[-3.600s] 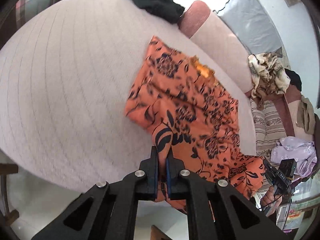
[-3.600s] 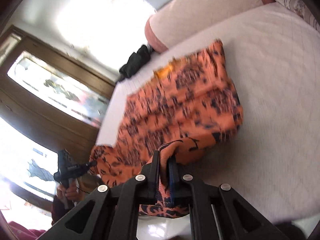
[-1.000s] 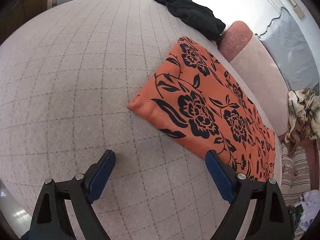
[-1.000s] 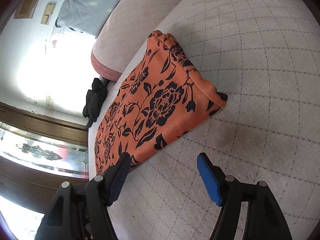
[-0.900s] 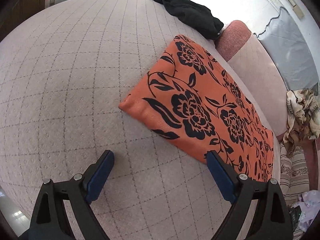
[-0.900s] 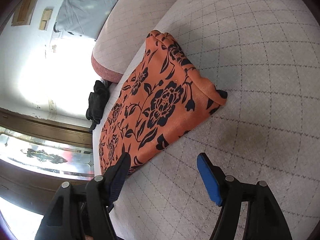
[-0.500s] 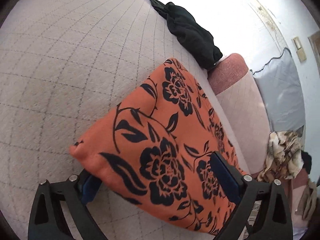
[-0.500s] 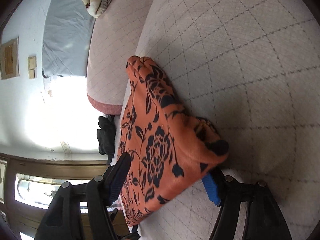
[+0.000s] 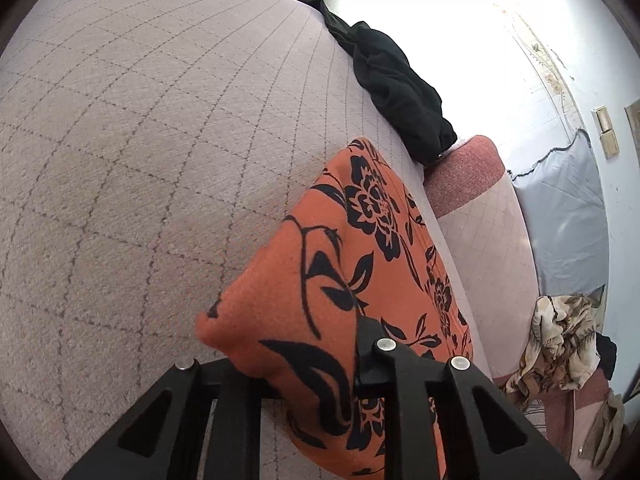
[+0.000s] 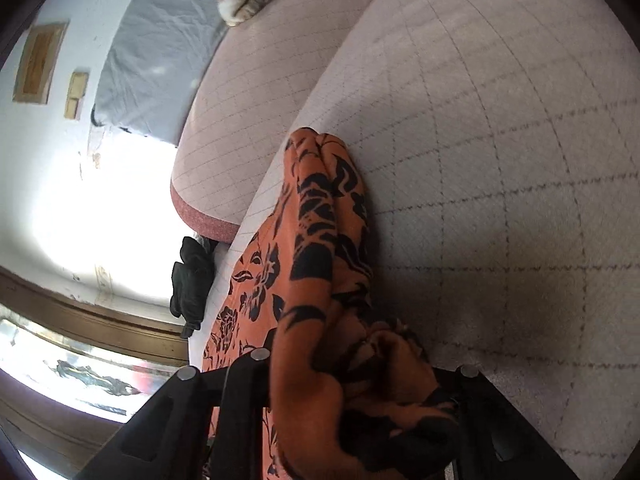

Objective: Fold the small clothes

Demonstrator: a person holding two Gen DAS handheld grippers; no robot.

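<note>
Both tools have just closed: left tool [image 9: 320, 376] and right tool [image 10: 360, 392] now clamp the orange cloth [image 9: 360, 264] on the bed [image 9: 140, 140]; bunched layers may slip loose.

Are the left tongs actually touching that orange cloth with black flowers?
Touching. The left wrist view shows the left tongs clamped on the orange flowered cloth, the corner bunched between them.

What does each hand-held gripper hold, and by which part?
Both hold the orange floral garment: left hand-held gripper at one end's corner, right hand-held gripper at the other end.
</note>
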